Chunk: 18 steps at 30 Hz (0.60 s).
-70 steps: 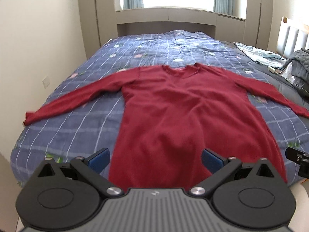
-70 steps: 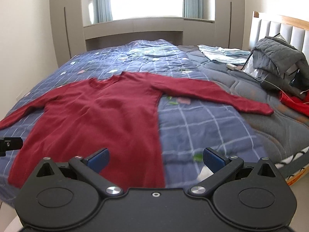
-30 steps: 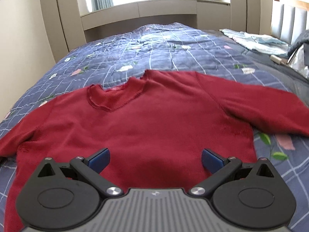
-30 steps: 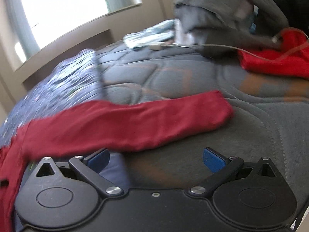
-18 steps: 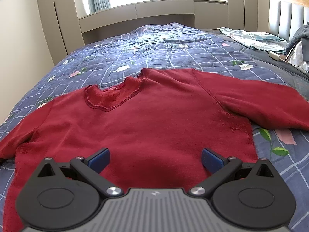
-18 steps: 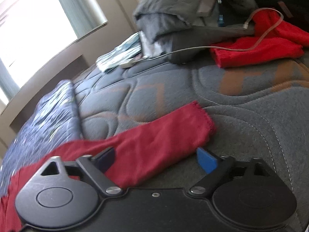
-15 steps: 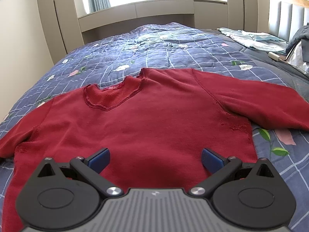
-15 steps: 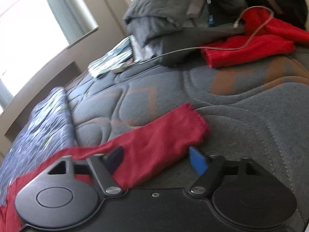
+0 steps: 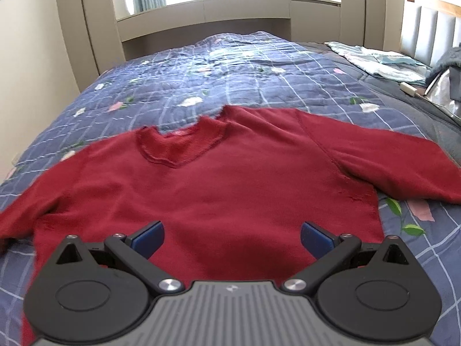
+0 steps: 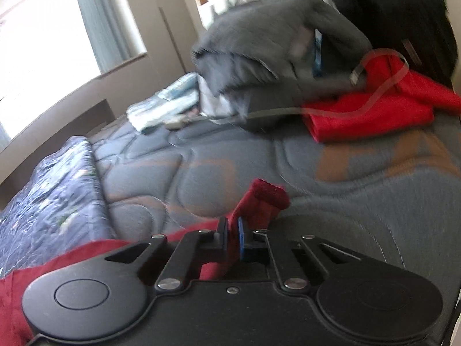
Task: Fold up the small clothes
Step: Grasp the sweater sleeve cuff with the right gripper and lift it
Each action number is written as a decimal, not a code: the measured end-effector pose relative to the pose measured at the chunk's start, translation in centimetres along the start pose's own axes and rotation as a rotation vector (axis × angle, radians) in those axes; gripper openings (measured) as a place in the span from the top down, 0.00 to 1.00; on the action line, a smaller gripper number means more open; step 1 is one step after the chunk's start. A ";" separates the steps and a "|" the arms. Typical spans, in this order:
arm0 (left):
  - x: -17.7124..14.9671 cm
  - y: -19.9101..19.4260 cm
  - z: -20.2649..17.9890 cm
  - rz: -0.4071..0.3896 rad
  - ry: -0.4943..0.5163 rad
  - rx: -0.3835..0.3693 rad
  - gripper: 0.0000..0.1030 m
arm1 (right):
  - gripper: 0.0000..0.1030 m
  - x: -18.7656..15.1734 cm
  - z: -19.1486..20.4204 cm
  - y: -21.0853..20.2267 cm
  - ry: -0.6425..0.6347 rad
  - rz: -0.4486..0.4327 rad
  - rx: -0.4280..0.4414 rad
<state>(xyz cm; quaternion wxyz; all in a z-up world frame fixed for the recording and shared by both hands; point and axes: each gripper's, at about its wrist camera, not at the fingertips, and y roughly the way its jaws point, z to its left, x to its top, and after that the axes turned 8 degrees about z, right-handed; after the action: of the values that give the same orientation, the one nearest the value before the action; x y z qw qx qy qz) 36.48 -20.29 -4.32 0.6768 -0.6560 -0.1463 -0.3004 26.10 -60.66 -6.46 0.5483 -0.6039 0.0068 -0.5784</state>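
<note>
A dark red long-sleeved sweater (image 9: 230,190) lies flat, neck away from me, on the blue checked quilt (image 9: 236,69). My left gripper (image 9: 232,238) is open and empty, hovering over the sweater's chest. Its right sleeve (image 9: 397,167) runs off to the right. In the right wrist view, my right gripper (image 10: 232,232) is shut on the end of that sleeve (image 10: 263,201), just behind the cuff, which stands up bunched above the grey mattress (image 10: 331,184).
A grey padded jacket (image 10: 268,43) and a bright red garment (image 10: 371,112) with a cable lie ahead of the right gripper. Folded pale-blue cloth (image 9: 380,62) lies near the headboard (image 9: 429,31). A wall and cabinets border the bed on the left.
My right gripper moved to the sleeve end and closed on it, bunching and lifting the cuff. My left gripper moved forward over the sweater's chest earlier and now stays nearly still and open.
</note>
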 end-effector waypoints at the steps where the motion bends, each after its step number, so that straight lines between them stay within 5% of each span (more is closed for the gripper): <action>1: 0.2 -0.4 0.7 0.005 -0.015 -0.009 0.00 | 0.97 0.3 0.7 -0.5 -0.020 -0.015 0.008; 8: 1.5 -3.0 7.1 0.009 -0.148 -0.090 0.00 | 0.99 2.5 8.4 -4.0 -0.182 -0.100 0.116; 18: 2.3 -7.9 16.1 -0.096 -0.229 -0.040 0.00 | 0.99 0.4 24.8 -8.3 -0.467 -0.132 0.359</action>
<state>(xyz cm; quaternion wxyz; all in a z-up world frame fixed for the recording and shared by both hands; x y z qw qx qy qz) 36.71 -4.79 4.95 0.6272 -0.6917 -0.2478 -0.2584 38.54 -41.38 6.11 0.5942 -0.6134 -0.2611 -0.4501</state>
